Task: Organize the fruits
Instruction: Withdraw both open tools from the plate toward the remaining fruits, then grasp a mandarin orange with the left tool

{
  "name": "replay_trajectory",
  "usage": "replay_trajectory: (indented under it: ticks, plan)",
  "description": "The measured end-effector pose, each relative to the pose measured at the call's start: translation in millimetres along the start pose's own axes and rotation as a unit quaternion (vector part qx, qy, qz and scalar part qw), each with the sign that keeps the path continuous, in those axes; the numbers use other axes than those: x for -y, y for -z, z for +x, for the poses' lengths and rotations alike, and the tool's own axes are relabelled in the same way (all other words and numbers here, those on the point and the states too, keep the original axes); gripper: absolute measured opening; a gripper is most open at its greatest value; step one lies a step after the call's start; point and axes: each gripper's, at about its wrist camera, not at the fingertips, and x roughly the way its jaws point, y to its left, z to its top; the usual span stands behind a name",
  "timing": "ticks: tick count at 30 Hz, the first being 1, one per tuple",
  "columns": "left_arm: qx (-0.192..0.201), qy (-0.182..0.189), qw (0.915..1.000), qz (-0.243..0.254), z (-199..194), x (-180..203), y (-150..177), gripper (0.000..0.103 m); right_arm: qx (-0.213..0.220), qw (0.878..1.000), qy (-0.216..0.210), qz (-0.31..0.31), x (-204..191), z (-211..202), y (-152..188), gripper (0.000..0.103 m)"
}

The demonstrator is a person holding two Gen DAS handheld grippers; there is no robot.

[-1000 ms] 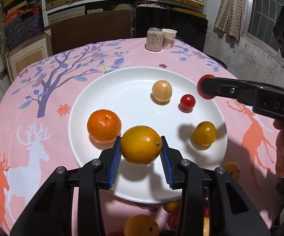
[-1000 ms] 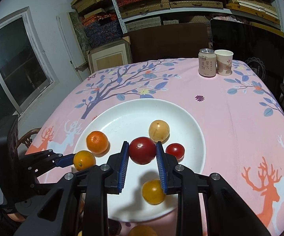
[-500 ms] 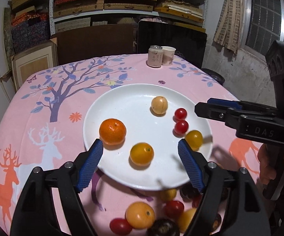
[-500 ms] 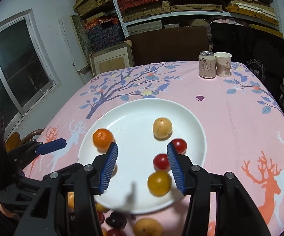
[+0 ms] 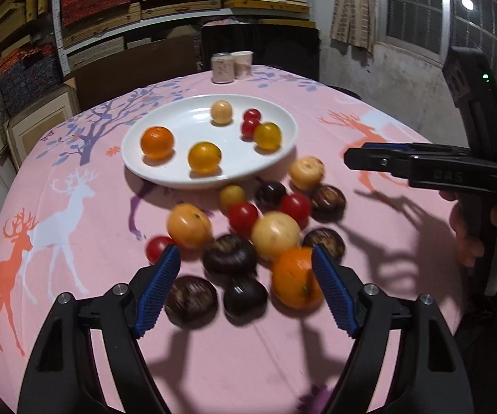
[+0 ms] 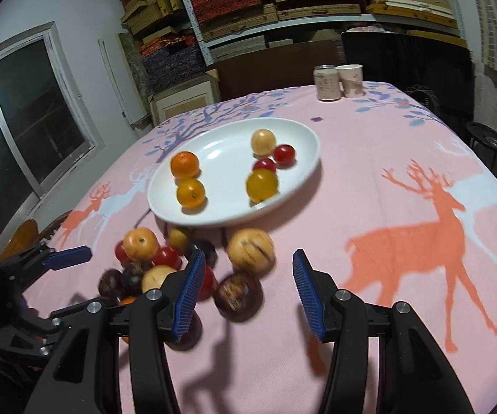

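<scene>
With six fruits already on the white plate (image 5: 165, 172), both the left gripper (image 5: 246, 288) and right gripper (image 6: 245, 291) hover, fingers apart and empty, over the fruit pile (image 5: 265, 227) on the surface, so the next move likely calls for closing on one fruit apiece.

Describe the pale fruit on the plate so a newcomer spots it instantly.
Find the white plate mid-table. At its far side, nearest the can, sits the pale beige fruit, beside two small red tomatoes. It's the only cream-coloured piece; the others are orange, yellow or red.
</scene>
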Motion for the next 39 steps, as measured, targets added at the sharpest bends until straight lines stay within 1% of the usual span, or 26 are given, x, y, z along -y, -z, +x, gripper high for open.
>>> replay_trajectory:
  ticks: [2, 4, 5, 6, 8, 15, 30, 32, 33, 36, 37, 38, 39]
  plan:
    - [-0.003, -0.002, 1.0, 0.004, 1.6, 7.1, 9.1, 0.076, -0.004, 1.0, 0.001, 0.01, 6.2, 1.4, 12.9, 0.053]
    - [-0.013, 0.007, 0.9999, -0.004, 6.8, 10.3, 12.7, 0.076, -0.013, 1.0, 0.004, 0.02, 10.7, 3.9, 20.7, 0.053]
    - [-0.015, 0.011, 0.9998, -0.008, 8.0, 12.2, 13.9, 0.076, -0.009, 1.0, 0.005, 0.023, 12.5, 2.8, 22.6, 0.053]
    - [-0.014, 0.013, 0.9998, -0.008, 8.7, 14.9, 14.4, 0.076, -0.006, 1.0, 0.005, 0.024, 13.3, 1.3, 23.0, 0.053]
    - [-0.01, 0.005, 0.9999, -0.002, 10.9, 20.2, 13.8, 0.076, -0.003, 1.0, 0.006, 0.024, 14.1, 0.1, 23.8, 0.053]
    - [-0.019, 0.007, 0.9998, -0.003, 18.3, 27.3, 11.0, 0.076, -0.004, 1.0, -0.001, 0.031, 16.5, 0.7, 24.8, 0.053]
    - [-0.014, 0.008, 0.9999, -0.002, 17.7, 29.3, 11.2, 0.075, -0.001, 0.999, -0.012, 0.042, 21.0, -0.2, 25.0, 0.053]
    - [-0.011, 0.008, 0.9999, 0.002, 17.3, 30.9, 11.1, 0.071, 0.0, 0.999, -0.013, 0.042, 21.0, -0.4, 25.0, 0.053]
    - [-0.009, 0.007, 0.9999, 0.004, 17.2, 32.0, 11.0, 0.071, 0.0, 0.999, -0.013, 0.042, 21.2, -0.6, 25.0, 0.053]
    - [-0.007, -0.004, 0.9999, 0.012, 20.4, 34.5, 10.2, 0.068, 0.0, 0.999, -0.013, 0.042, 21.3, -0.6, 25.2, 0.053]
    - [-0.007, -0.007, 0.9999, 0.014, 21.2, 35.4, 9.3, 0.066, 0.0, 0.999, -0.013, 0.042, 21.3, -0.7, 25.2, 0.053]
    - [-0.006, -0.007, 0.9999, 0.015, 21.6, 36.0, 8.4, 0.058, 0.0, 0.999, -0.013, 0.042, 21.6, -0.6, 25.3, 0.053]
    - [-0.009, 0.003, 0.9998, 0.015, 22.6, 37.1, 7.4, 0.049, 0.0, 0.999, -0.013, 0.043, 21.7, -0.6, 25.3, 0.053]
